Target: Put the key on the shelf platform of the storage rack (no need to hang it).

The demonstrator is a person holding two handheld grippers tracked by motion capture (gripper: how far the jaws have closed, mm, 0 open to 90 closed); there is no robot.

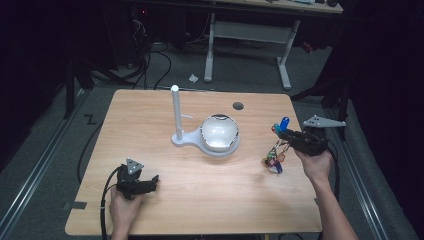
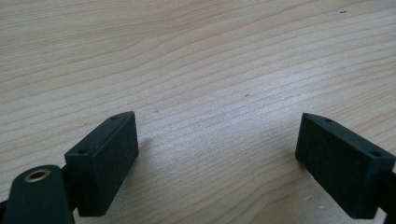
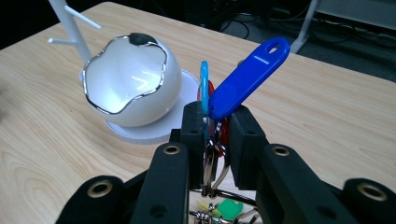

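two grippers are at work over the wooden table (image 1: 200,200), and just one of them is loaded. the right gripper (image 3: 215,135) has its jaws clamped on a bunch of key tags (image 3: 243,79): a blue tag and a thinner cyan one stick up above the pads, a red one sits behind, and the rings and remaining tags dangle below, off the wood at the right side of the table (image 1: 275,159). the left gripper (image 2: 217,154) rests at the near left with its jaws wide apart and nothing between them, bare wood beneath.

the step in hand looks like the carry after the pick-up. the likely target is the white stand (image 1: 176,112) left of the round white bowl (image 1: 219,132) at mid-table; its side pegs look thin, though they are hard to make out from above. the next move calls for swinging the bunch left and far, and lining a ring up with a peg or the bowl's opening before letting go.
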